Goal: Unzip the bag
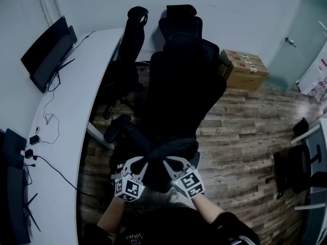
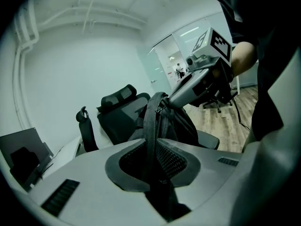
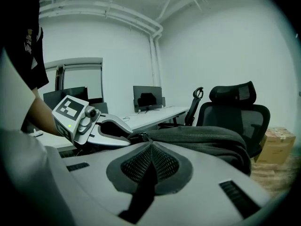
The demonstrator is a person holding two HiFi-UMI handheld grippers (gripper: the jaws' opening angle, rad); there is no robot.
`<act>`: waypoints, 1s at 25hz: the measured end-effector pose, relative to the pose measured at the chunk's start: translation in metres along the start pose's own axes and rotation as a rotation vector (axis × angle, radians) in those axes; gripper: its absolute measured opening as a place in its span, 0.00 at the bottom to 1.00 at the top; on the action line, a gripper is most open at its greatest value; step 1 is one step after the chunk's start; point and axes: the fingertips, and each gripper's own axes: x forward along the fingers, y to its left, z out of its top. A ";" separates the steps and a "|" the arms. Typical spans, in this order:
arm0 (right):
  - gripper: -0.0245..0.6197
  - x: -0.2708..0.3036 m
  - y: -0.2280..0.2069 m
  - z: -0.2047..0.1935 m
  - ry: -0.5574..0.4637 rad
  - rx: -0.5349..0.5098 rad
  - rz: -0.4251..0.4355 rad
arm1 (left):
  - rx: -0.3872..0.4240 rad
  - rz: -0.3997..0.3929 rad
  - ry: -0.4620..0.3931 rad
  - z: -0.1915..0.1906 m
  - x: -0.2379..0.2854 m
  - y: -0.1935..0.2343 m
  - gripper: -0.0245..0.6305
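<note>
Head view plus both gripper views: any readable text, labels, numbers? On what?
No text reads clearly.
Cardboard boxes: red labels, too small to read.
Shirt print: pale lettering, upside down, too dim to read.
Marker cubes: black-and-white square patterns, no letters.
Sheets at the right edge: red print, blurred.

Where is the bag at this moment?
The bag sits on the black office chair straight before the person, low in the middle of the head view, between the left gripper and right gripper, both shut on it.
</note>
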 end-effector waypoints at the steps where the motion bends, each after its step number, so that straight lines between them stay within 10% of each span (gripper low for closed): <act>1: 0.11 -0.001 -0.003 0.001 0.004 -0.009 -0.002 | 0.001 0.000 0.001 0.001 0.001 0.000 0.16; 25: 0.10 -0.038 -0.108 0.003 -0.018 0.088 -0.131 | -0.040 0.093 0.051 0.007 0.011 0.006 0.15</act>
